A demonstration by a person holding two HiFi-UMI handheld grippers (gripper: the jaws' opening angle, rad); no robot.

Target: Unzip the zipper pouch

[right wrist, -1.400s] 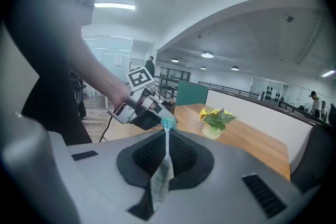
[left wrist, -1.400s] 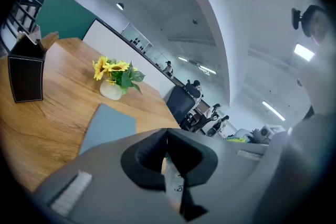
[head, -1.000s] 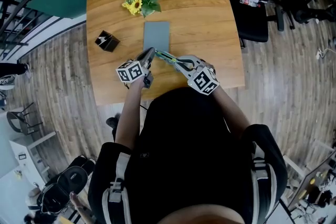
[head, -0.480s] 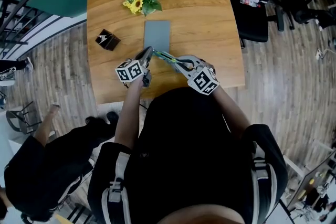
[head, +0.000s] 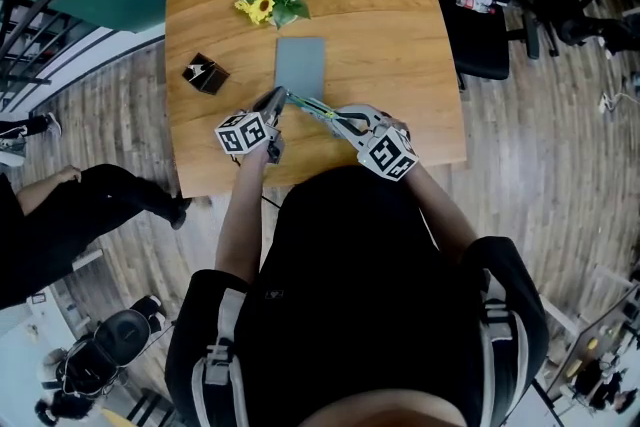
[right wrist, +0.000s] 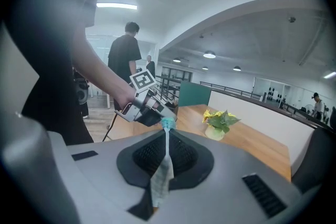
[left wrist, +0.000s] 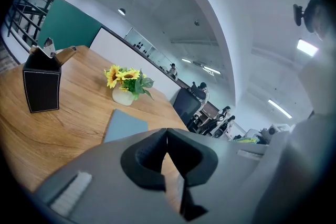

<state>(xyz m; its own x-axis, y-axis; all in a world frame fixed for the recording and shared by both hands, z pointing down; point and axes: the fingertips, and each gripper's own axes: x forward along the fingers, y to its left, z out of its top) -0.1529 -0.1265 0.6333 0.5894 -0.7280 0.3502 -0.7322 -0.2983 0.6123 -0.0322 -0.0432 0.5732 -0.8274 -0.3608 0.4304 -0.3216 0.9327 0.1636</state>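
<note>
- Little has changed at the bench (head: 380, 35) over the last second: both tongs sit where they were. Only a passer-by (head: 70, 215) on the floor beyond the left edge has walked on.
- At the middle of the near edge, the right tongs (head: 335, 118) are clamped on one end of the pouch (head: 312, 106). Seen edge-on in the right gripper view, it is a thin pale strip pinched between the pads.
- The pouch hangs in the air between the two tongs, above the bench rather than lying on it.
- The left tongs (head: 279, 98) are closed tight in their own view. They seem to nip the teal zip tab (right wrist: 167, 123) at the pouch's other end.
- Risk: the tab is small, so a pull that is not in line with the zip would likely slip it out of the left tongs.
- Risk: the right tongs grip only a narrow strip of soft cloth. A stiff slider could drag that cloth free, or buckle it and jam the zip.
- Risk: if either grip fails, the pouch drops close to the near edge and may slide off.
- Further in, a grey-blue pad (head: 299, 65) lies mid-bench and a black box (head: 205, 75) sits by the left edge. Sunflowers (head: 270, 0) stand toward the far edge. All are well apart from the tongs, so a knock seems unlikely.
</note>
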